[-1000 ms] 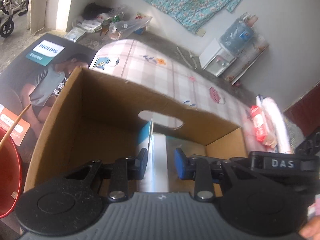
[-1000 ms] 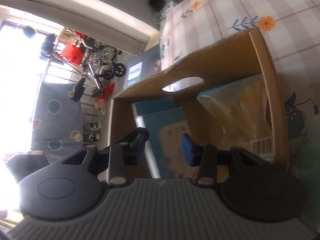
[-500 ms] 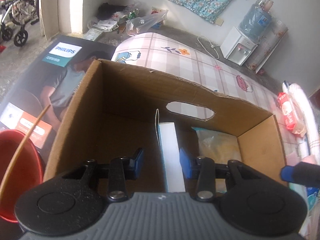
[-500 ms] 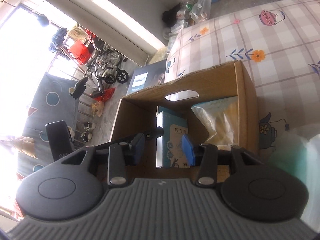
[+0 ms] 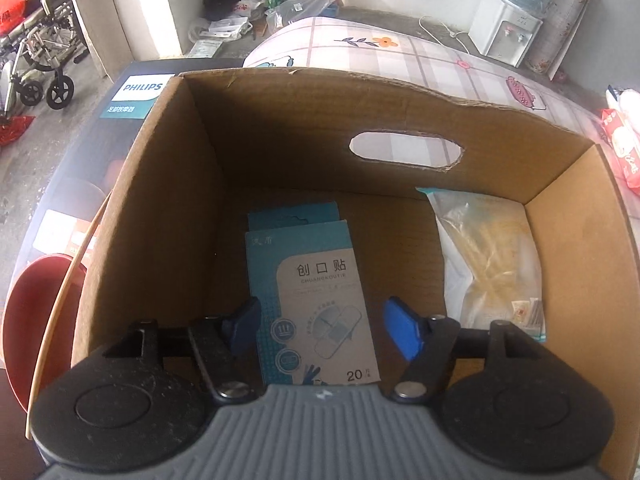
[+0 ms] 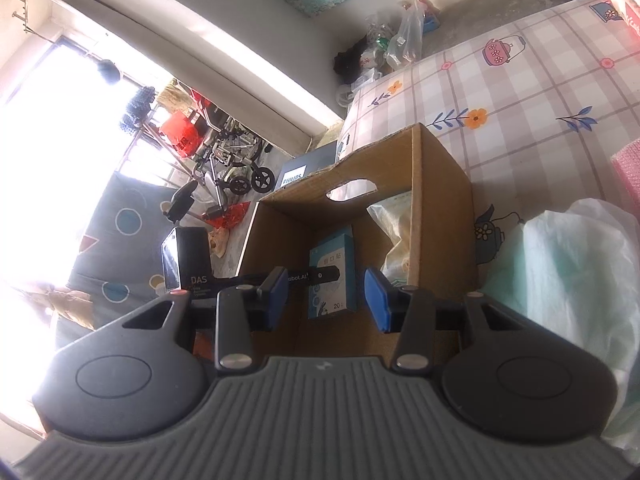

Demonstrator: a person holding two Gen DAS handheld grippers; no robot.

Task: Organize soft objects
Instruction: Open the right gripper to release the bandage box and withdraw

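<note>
An open cardboard carton [image 5: 168,216] stands on a checked mattress [image 5: 400,56]. On its floor a teal plaster box [image 5: 316,292] lies flat, and a clear bag of yellowish stuff [image 5: 488,264] leans in the right corner. My left gripper [image 5: 322,328] hangs over the plaster box. Its jaws are opening, and its blue pads stand wide of the box without touching it. In the right wrist view the carton [image 6: 440,184] is farther off. My right gripper [image 6: 326,298] hovers before it, open and holding nothing. The left tool's black housing [image 6: 188,268] reaches in from the left.
A red basin [image 5: 36,312] and a dark Philips box [image 5: 132,96] flank the carton's left side. Red-and-white packs [image 5: 620,148] lie far right on the mattress. A pale green-white plastic bag [image 6: 560,280] and pink bubble wrap [image 6: 628,168] sit right of the carton.
The left jaws widened and let go of the plaster box, which dropped from upright to flat on the carton floor. The right gripper drew back and up, away from the carton.
</note>
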